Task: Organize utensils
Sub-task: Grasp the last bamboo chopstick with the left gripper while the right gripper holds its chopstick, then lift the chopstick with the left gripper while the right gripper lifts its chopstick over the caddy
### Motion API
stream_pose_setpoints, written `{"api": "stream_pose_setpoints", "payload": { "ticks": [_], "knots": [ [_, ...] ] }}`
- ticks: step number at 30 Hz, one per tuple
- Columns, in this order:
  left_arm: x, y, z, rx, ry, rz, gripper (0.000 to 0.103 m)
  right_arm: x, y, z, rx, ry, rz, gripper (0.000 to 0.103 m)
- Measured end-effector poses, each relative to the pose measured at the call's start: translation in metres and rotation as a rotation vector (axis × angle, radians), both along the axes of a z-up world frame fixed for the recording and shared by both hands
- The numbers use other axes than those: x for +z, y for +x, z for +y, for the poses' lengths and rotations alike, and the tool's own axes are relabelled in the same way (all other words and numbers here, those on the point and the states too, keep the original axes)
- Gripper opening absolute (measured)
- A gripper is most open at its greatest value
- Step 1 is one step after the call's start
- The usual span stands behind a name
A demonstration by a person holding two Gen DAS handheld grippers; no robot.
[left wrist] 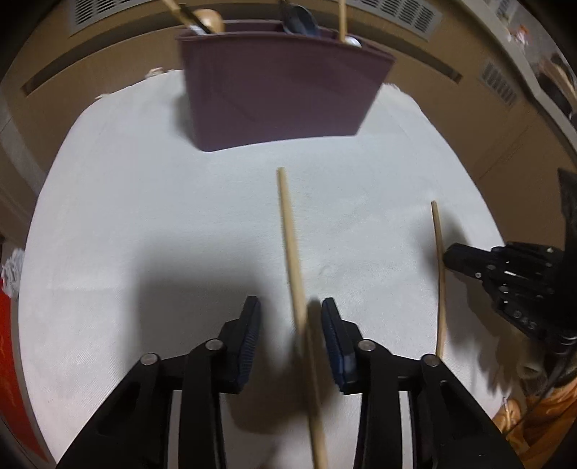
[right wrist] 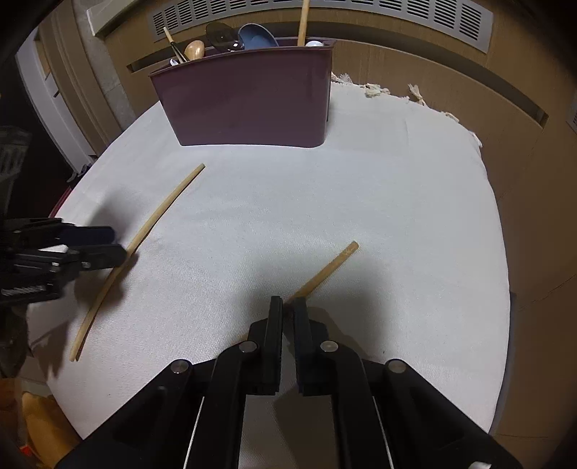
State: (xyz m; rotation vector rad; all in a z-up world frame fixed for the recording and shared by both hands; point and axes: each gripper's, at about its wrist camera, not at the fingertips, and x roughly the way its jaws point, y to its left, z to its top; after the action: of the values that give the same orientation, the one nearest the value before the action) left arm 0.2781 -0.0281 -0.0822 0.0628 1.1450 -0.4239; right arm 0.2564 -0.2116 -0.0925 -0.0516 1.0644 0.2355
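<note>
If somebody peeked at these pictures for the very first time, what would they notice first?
Probably the two black grippers, each at a wooden chopstick on the white cloth. The right gripper is shut on one chopstick, while the left gripper has the other chopstick between its fingers, not yet clamped. Behind them, at the cloth's far edge, stands a purple holder with spoons and another chopstick poking out the top.

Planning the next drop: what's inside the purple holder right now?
Sticking out of the purple holder: a wooden spoon, dark ladle, blue spoon, upright chopstick. Their lower parts and any dividers are hidden.
</note>
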Motion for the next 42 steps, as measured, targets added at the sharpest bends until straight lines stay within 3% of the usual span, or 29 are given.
{"api": "stream_pose_setpoints", "payload": {
  "ticks": [2,5,6,8,12,16,25,28,32,35,42],
  "knots": [
    [-0.002,0.004,-0.011,-0.011,0.053,-0.044,0.025,0.001,-0.003,-0.003,-0.009,0.001,0.004,0.012],
    [-0.004,0.008,-0.021,-0.033,0.104,-0.098,0.009,0.005,-0.008,-0.009,-0.026,0.005,-0.002,0.033],
    [-0.005,0.007,-0.023,-0.043,0.116,-0.116,0.008,0.006,-0.008,-0.011,-0.036,0.009,-0.008,0.043],
    [-0.004,0.002,-0.022,-0.044,0.114,-0.146,0.007,0.008,-0.008,-0.016,-0.059,0.027,-0.01,0.047],
    [-0.001,-0.004,-0.005,0.007,0.052,-0.167,0.007,0.004,0.004,-0.024,-0.139,0.11,0.016,0.047],
    [0.0,-0.008,0.019,0.069,-0.005,-0.182,0.007,-0.004,0.023,-0.016,-0.189,0.126,0.047,0.043],
    [-0.001,-0.01,0.053,0.142,-0.105,-0.157,0.007,-0.005,0.035,0.051,0.008,0.067,0.033,0.036],
    [-0.006,-0.015,0.056,0.142,-0.119,-0.137,0.007,-0.006,0.034,0.061,0.007,-0.028,0.012,0.033],
    [-0.01,-0.014,0.056,0.147,-0.126,-0.117,0.007,-0.005,0.045,0.064,-0.037,-0.052,0.026,0.032],
    [-0.011,-0.015,0.056,0.146,-0.125,-0.111,0.007,-0.005,0.044,0.077,0.014,-0.105,0.0,0.032],
    [-0.011,-0.015,0.057,0.146,-0.139,-0.095,0.007,-0.003,0.035,0.076,0.123,-0.122,-0.012,0.01]
  ]
}}
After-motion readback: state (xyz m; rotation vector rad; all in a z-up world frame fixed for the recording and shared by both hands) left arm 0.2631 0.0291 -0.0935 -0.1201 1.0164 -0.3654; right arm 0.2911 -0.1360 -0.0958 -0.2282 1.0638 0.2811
